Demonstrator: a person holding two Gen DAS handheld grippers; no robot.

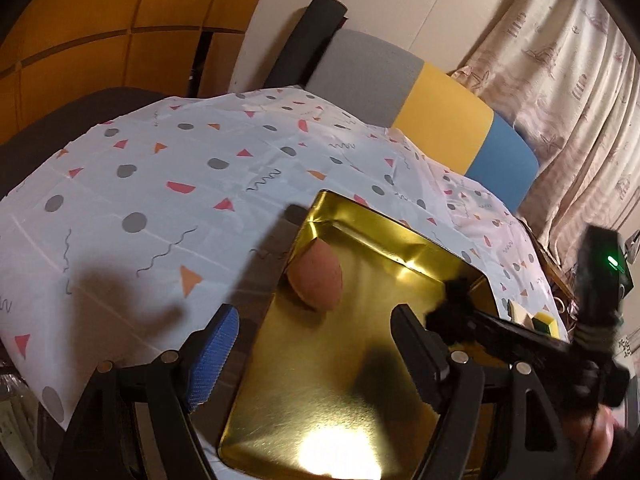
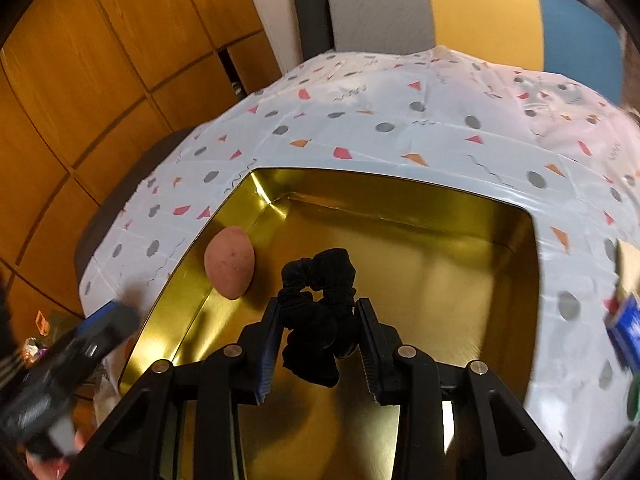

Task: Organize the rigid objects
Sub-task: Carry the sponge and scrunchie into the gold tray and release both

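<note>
While only the right wrist view showed the right gripper [image 2: 320,344] clamping a black scrunchie [image 2: 320,280] over the gold tin [image 2: 400,196], the left gripper [image 1: 316,344] gaped above the patterned tablecloth [image 1: 160,168].

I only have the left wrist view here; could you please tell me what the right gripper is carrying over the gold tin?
Observer: The right gripper is shut on a black scrunchie, held above the gold tin.
Operator: Thank you. Is the pink egg-shaped sponge clear of it?
Observer: Yes, the pink sponge leans against the tin's left wall, apart from the scrunchie.
Operator: And what lies off to the right?
Observer: A blue object sits on the patterned tablecloth, too blurred to identify.
</note>
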